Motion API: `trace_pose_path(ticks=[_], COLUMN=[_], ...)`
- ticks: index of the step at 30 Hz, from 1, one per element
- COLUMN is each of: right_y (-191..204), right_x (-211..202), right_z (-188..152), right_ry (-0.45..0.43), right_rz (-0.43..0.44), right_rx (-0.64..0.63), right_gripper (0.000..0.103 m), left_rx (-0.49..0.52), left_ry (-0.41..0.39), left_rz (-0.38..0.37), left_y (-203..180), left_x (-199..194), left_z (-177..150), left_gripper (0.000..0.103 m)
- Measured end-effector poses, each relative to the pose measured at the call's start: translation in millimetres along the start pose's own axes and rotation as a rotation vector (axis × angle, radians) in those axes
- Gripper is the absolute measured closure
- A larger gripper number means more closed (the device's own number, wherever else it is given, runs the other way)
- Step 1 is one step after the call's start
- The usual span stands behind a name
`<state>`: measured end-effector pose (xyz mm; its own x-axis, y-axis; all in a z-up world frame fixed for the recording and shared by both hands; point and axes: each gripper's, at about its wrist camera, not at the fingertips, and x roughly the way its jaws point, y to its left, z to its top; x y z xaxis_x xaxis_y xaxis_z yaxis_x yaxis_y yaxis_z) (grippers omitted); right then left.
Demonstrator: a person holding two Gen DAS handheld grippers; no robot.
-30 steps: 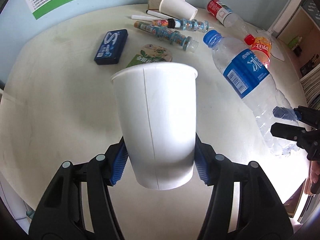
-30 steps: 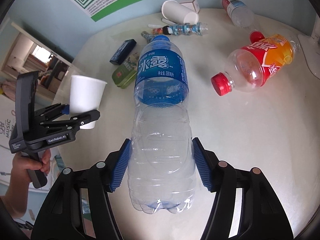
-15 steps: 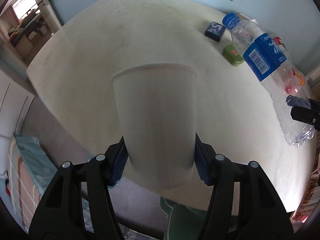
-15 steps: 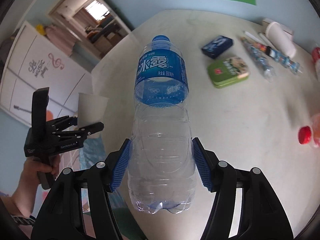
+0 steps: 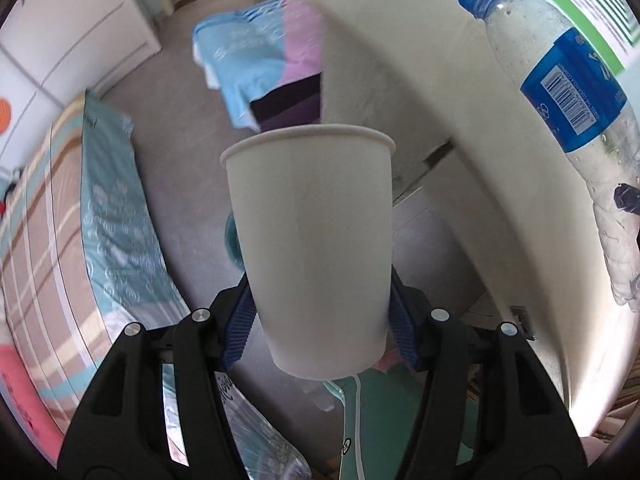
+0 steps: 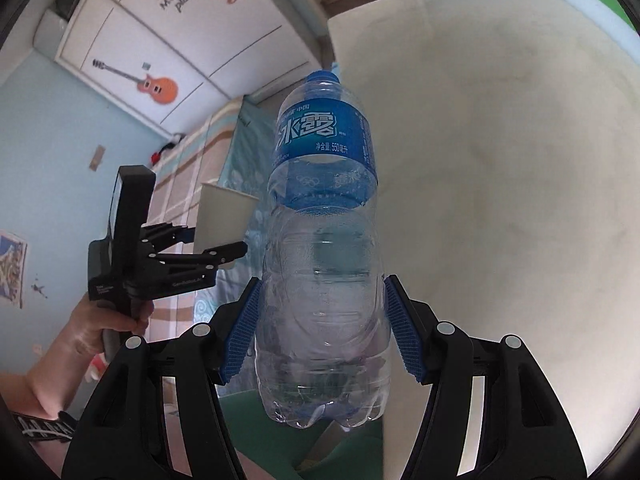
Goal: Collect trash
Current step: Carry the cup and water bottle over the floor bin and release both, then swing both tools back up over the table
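The left gripper [image 5: 320,326] is clamped on a white paper cup [image 5: 310,240], its blue ribbed pads [image 5: 240,328] pressing the cup's lower sides from both flanks while the cup stands rim-up in the middle of the left wrist view. Behind the cup lies grey floor [image 5: 180,128]; a striped and teal-patterned bed cover [image 5: 92,220] fills the 9 o'clock side, and a blue and pink cloth [image 5: 264,60] lies toward 12 o'clock. The pale table [image 5: 460,100] curves through the 1 to 4 o'clock sector, so the cup hangs off the table's edge, over the floor. At 2 o'clock the water bottle [image 5: 572,92] crosses that view, blue cap uppermost and barcode side facing the camera. In the right wrist view the right gripper [image 6: 322,328] is closed on that same clear bottle [image 6: 324,240], its pads squeezing the ribbed lower body, with the blue label and cap pointing to 12 o'clock; the bottle looks empty. The table top [image 6: 520,160] spreads from 12 to 4 o'clock behind it. At 9 o'clock the left gripper [image 6: 224,246] shows side-on, carried by a hand [image 6: 104,320] gripping its handle, with the paper cup [image 6: 224,216] between its fingers. A white wardrobe [image 6: 168,20] with a guitar sticker stands at 11 o'clock against the light blue wall [image 6: 48,128].
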<state>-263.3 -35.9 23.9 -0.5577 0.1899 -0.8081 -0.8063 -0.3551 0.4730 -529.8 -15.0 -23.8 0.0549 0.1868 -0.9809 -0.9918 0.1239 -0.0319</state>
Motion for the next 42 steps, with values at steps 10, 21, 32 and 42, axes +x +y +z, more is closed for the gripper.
trace_pose_path(ticks=[10,21,32,42], right_y=[65.9,52.0,32.2,41.5], right_x=[161.9,358.5,386.1,289.3], right_z=[52.7,60.6,81.3,87.2], right_ry=[0.267,0.592,0.583,0.407], right_rz=[-0.028,-0.163,-0.211,-0.096], right_rx=[-0.084,0.009,-0.002,-0.025], right_gripper=[0.041,0.04,0.024,0.024], left_rx=[-0.065,-0.012,0.045,0.033], left_ry=[0.137,0.32,0.366,0.245], left_rz=[0.009,-0.048,0.081,0.114], left_y=[120.7,163.0,168.6,161.0], left_x=[74.9,204.1,243.5,172.5], left_z=[-15.5,7.6,24.5,19.5], left_gripper=[0.047,0.046,0.018,0.011])
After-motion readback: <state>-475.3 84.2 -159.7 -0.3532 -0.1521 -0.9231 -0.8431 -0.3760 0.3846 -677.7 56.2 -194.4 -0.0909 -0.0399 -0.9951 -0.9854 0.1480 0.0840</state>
